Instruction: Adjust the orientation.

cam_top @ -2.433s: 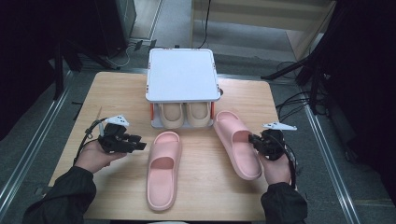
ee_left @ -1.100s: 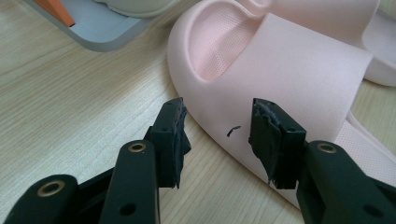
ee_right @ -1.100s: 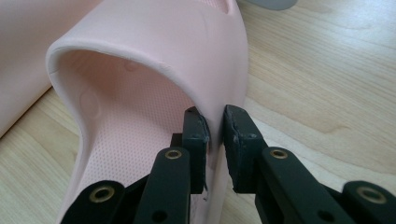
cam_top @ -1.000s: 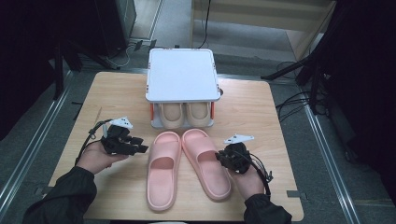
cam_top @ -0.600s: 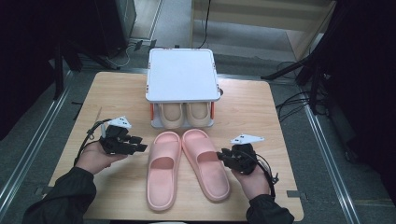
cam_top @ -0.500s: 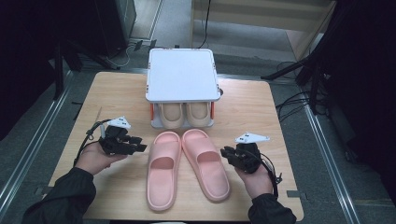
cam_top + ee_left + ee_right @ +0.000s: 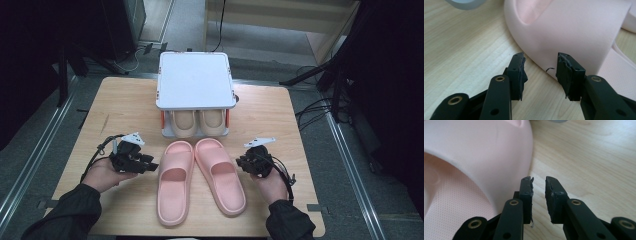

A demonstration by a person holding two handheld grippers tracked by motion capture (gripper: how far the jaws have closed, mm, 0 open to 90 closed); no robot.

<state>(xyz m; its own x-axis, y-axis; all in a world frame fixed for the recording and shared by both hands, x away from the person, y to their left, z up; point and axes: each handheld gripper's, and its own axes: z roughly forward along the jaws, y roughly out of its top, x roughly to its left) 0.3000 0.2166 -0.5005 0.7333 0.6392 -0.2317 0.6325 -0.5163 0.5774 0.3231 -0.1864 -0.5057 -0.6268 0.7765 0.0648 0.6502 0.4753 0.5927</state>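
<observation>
The left gripper [image 7: 150,163] has its fingers [image 7: 517,72] apart and empty, their tips just beside the left slipper [image 7: 175,182]. The right gripper [image 7: 241,163] fingers [image 7: 526,192], slightly parted and just opening, hold nothing beside the right slipper [image 7: 220,175]. Both slippers lie mid-tabletop [image 7: 120,110]; at 12 o'clock a rack [image 7: 195,80] half hides a beige pair [image 7: 197,120].

Grey floor [image 7: 190,25] — pale wooden table [image 7: 125,100] — dark surroundings.

Right tool [image 7: 246,163] slid right pink slipper [image 7: 220,176] beside left one [image 7: 173,181], released, backing off.
</observation>
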